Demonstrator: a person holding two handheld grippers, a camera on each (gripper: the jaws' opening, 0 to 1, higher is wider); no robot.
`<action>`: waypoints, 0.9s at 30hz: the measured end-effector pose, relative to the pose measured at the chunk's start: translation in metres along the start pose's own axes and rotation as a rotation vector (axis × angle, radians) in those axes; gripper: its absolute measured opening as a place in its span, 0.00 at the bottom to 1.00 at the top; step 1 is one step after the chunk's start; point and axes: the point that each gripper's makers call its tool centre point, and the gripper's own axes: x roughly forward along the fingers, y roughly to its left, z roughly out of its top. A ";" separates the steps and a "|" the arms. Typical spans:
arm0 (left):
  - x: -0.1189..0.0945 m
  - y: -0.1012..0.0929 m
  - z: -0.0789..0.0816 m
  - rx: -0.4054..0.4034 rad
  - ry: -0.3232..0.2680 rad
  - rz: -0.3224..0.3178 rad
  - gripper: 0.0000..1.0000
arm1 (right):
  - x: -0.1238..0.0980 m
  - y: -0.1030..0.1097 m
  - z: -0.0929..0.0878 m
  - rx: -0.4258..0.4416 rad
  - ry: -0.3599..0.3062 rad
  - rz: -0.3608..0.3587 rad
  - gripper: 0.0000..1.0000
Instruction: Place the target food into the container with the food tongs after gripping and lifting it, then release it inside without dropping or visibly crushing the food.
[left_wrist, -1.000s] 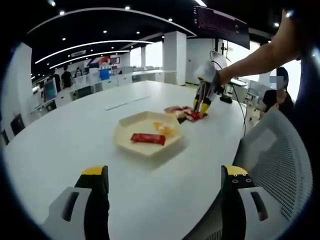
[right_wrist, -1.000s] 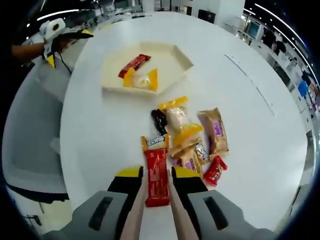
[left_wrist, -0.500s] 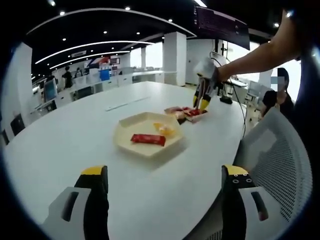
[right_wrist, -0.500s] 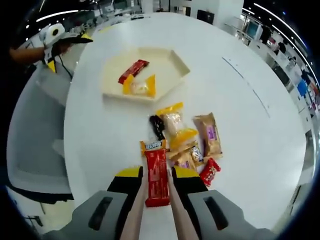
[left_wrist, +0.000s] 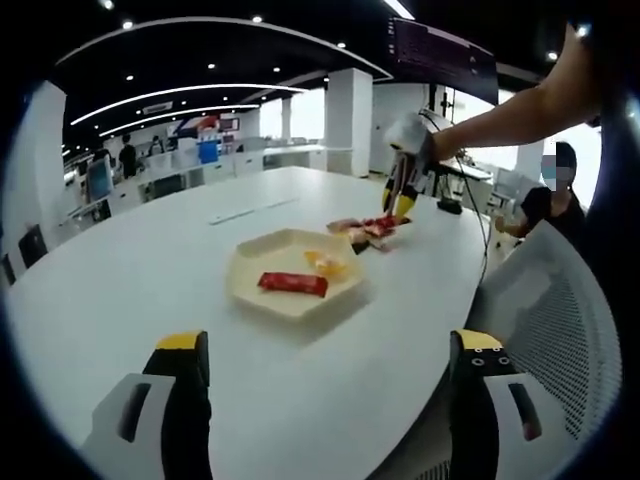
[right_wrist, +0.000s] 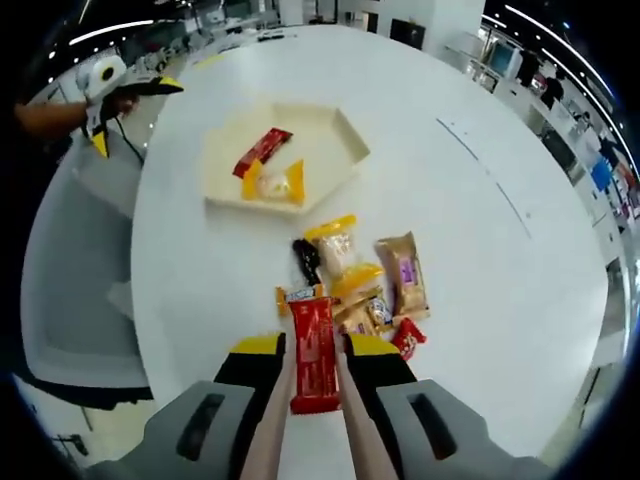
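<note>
Since the earlier frames, the snack pile has shrunk and slid lower in your right gripper view, and in the left gripper view your right gripper sits higher above the table, so you have lifted. Your right gripper (right_wrist: 312, 352) rises from the bottom centre of its view, jaws narrowed on pinkish tongs (right_wrist: 268, 440) whose tips pinch a red snack bar (right_wrist: 313, 352) held upright, clear of the table. Below it, at lower centre, lies the pile of wrapped snacks (right_wrist: 365, 290) on the white table (right_wrist: 500, 300). The cream hexagonal tray (right_wrist: 340, 135), the container, sits in the upper left centre, well apart from the pile, already holding a red bar (right_wrist: 262, 152) and a yellow-ended packet (right_wrist: 268, 183). In the left gripper view, your left gripper (left_wrist: 325, 395) hangs at the bottom of the frame with jaws wide and empty, the tray (left_wrist: 255, 298) at centre, and your right gripper (left_wrist: 402, 170) at upper right. To do this step well, I judge you should keep the squeeze steady and light, carry the bar level over the tray's bare corner, lower close, then ease the tongs open.
</note>
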 end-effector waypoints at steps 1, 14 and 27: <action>0.000 -0.001 0.002 0.006 -0.010 -0.003 0.99 | 0.000 0.000 0.000 0.001 0.000 0.000 0.23; -0.001 -0.004 0.002 -0.004 -0.005 -0.013 0.99 | -0.006 -0.002 0.003 0.000 0.001 -0.009 0.23; 0.000 -0.004 0.000 -0.006 0.002 -0.015 0.99 | -0.003 0.002 0.011 -0.014 0.004 -0.006 0.23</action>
